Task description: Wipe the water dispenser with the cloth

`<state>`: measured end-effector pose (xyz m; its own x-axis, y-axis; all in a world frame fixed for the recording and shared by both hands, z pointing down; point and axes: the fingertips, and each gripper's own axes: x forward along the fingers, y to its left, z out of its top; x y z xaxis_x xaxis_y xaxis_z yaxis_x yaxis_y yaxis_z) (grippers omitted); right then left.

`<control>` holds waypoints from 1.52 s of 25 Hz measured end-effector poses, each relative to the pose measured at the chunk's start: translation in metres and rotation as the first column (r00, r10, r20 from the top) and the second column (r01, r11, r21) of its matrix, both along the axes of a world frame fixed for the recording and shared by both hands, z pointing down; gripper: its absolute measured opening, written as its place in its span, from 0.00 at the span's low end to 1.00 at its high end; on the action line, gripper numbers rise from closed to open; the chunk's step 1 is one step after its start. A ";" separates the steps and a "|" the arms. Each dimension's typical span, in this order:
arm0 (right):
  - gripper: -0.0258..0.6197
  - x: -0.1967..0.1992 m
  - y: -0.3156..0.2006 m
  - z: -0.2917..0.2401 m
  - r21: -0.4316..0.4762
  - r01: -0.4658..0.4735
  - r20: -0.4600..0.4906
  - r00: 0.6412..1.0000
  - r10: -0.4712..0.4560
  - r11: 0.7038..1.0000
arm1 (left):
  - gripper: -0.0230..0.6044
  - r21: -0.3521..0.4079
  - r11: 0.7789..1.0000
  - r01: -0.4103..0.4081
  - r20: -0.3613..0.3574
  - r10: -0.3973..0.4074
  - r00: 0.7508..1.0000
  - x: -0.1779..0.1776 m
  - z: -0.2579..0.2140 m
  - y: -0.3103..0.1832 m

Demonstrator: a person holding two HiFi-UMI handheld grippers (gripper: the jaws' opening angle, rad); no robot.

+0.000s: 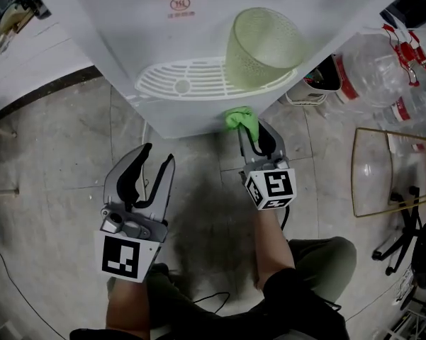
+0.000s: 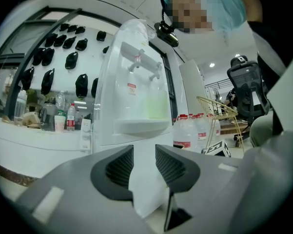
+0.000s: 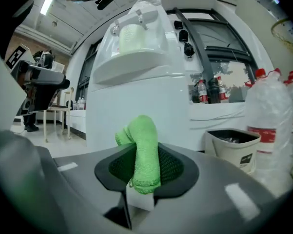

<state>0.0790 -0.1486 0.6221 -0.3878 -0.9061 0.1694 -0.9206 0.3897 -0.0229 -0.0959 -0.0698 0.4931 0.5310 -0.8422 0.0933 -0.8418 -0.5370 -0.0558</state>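
Note:
The white water dispenser (image 1: 149, 41) stands ahead, with a slotted drip tray (image 1: 191, 78) and a pale green cup (image 1: 259, 44) on it. My right gripper (image 1: 249, 127) is shut on a folded green cloth (image 1: 241, 118), whose tip sits against the dispenser's front panel just under the tray. In the right gripper view the cloth (image 3: 142, 150) sticks up between the pads, with the dispenser (image 3: 136, 87) close behind. My left gripper (image 1: 159, 156) hangs open lower left, apart from the dispenser, nothing between its fingers (image 2: 119, 167).
Large water bottles (image 1: 376, 66) with red caps stand at the right, with a bin (image 3: 231, 145) beside them. A gold wire stand (image 1: 393, 168) and a black chair base (image 1: 404, 239) are further right. A counter (image 2: 34, 135) runs left of the dispenser.

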 end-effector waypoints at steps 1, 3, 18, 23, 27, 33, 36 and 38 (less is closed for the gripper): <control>0.21 0.014 -0.001 0.002 -0.002 -0.024 -0.007 1.000 0.024 1.000 | 0.22 -0.001 1.000 -0.004 0.005 0.004 1.000 0.004 0.001 0.000; 0.21 0.038 -0.004 0.005 -0.007 -0.063 -0.021 0.998 0.062 0.998 | 0.22 -0.005 1.000 -0.012 0.013 0.012 1.000 0.011 0.003 0.000; 0.21 0.091 0.009 0.019 -0.068 -0.236 -0.036 0.972 0.234 0.969 | 0.22 -0.006 1.000 -0.010 0.000 0.010 1.000 0.018 0.004 -0.002; 0.21 0.008 0.039 0.025 -0.075 -0.094 -0.036 0.995 0.091 0.993 | 0.21 -0.012 1.000 0.024 -0.063 -0.025 0.998 0.000 -0.001 -0.004; 0.21 -0.082 0.053 0.019 -0.059 0.102 -0.005 0.995 -0.102 0.993 | 0.22 0.000 0.999 0.044 -0.069 -0.044 0.997 -0.015 -0.006 -0.002; 0.21 -0.192 0.047 0.021 -0.028 0.320 -0.012 0.947 -0.320 0.947 | 0.22 0.017 0.998 0.065 -0.054 -0.064 0.996 -0.035 -0.011 0.004; 0.21 -0.212 0.032 0.028 -0.041 0.333 -0.037 0.942 -0.335 0.942 | 0.22 0.015 0.998 0.068 -0.047 -0.067 0.997 -0.040 -0.011 0.007; 0.21 -0.209 0.023 0.031 -0.047 0.317 -0.053 0.946 -0.319 0.947 | 0.22 0.012 0.998 0.068 -0.042 -0.068 0.997 -0.043 -0.011 0.007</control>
